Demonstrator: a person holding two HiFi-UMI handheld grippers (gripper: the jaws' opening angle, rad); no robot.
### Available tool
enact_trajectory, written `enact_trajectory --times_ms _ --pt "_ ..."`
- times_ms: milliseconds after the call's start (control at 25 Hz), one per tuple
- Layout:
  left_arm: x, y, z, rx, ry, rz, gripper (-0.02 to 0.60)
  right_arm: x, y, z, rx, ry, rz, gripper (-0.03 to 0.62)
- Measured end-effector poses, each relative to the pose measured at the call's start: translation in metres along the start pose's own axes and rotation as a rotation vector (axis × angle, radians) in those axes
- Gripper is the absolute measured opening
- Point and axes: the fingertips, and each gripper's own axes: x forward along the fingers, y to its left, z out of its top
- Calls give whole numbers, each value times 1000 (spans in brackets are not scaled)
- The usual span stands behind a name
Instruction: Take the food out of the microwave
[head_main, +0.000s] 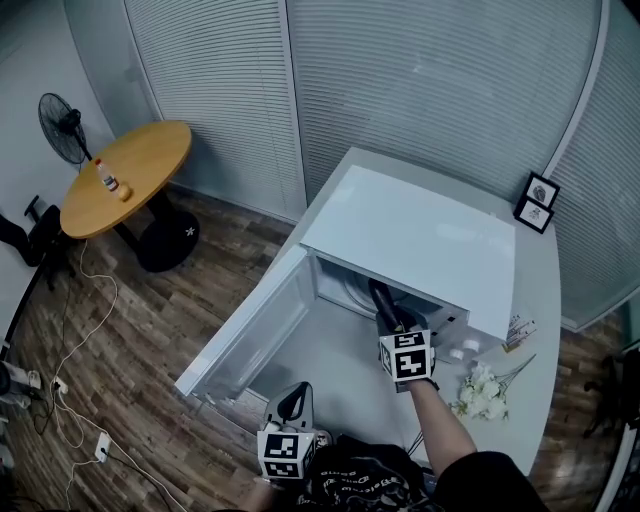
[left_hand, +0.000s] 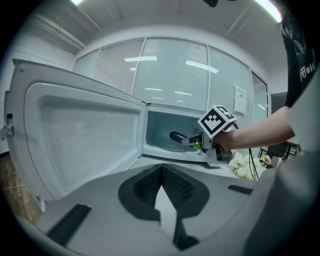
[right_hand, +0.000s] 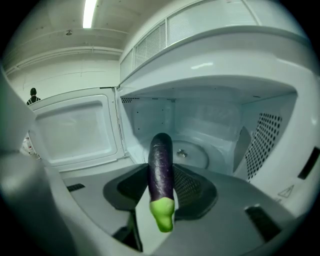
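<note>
A white microwave (head_main: 420, 235) stands on a white table with its door (head_main: 255, 330) swung open to the left. My right gripper (right_hand: 160, 187) is shut on a purple eggplant (right_hand: 161, 160) whose green stem end points back at the camera. Its tip hangs over the glass turntable (right_hand: 195, 155) at the cavity mouth. In the head view the right gripper (head_main: 385, 310) reaches into the opening with the eggplant (head_main: 381, 293). My left gripper (left_hand: 161, 169) is shut on nothing, low in front of the door (left_hand: 85, 130), and it looks toward the eggplant (left_hand: 177, 136).
White flowers (head_main: 485, 390) lie on the table right of the microwave, and two small picture frames (head_main: 537, 200) stand at its far corner. A round wooden table (head_main: 125, 175), a fan (head_main: 62, 125) and floor cables are to the left. A person (right_hand: 33, 95) stands far off.
</note>
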Motion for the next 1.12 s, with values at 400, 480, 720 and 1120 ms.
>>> enact_trajectory --times_ms 400,480,720,1120 --pt "3 -9 0 10 -7 -34 8 -22 2 -6 13 -12 -5 152" --pt "4 -11 0 12 -11 -42 8 -26 3 -7 8 -16 -7 152" --pt "7 -14 0 15 -8 -62 8 -40 7 -22 12 -6 -5 152" --pt "10 -20 -1 25 -8 -89 8 -59 17 -40 22 -9 -11 152"
